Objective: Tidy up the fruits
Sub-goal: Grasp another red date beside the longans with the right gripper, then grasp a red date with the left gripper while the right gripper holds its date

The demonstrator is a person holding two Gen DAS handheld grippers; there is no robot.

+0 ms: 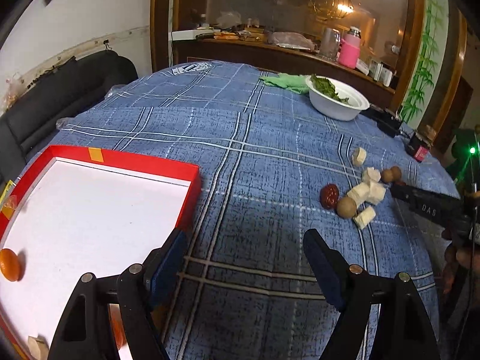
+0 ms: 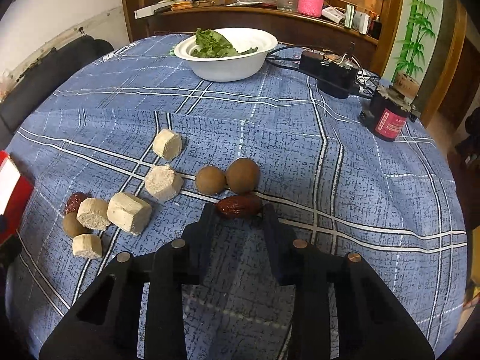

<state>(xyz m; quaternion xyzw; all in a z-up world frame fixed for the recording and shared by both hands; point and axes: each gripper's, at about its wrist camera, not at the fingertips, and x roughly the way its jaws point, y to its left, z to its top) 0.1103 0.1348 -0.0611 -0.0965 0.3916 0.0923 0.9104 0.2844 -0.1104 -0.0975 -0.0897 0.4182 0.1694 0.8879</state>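
Observation:
My right gripper (image 2: 239, 210) is shut on a wrinkled red date (image 2: 239, 206) that lies on the blue plaid tablecloth, one fingertip at each end. Just beyond it sit two brown round fruits (image 2: 210, 180) (image 2: 242, 175). To the left lie several pale cut chunks (image 2: 129, 213), a second red date (image 2: 75, 201) and another brown fruit (image 2: 70, 226). My left gripper (image 1: 244, 237) hangs open over bare cloth, beside the corner of a red box (image 1: 192, 180) with a white floor. The box holds an orange (image 1: 10, 265), a second orange (image 1: 117, 330) partly hidden by my left finger, and a pale chunk (image 1: 37, 346).
A white bowl (image 2: 228, 69) with green leaves stands at the far side, a green cloth (image 1: 288, 82) beside it. A black power strip with cables (image 2: 330, 75) and a dark jar with a red label (image 2: 387, 120) sit at the far right. Dark chairs border the table's left edge.

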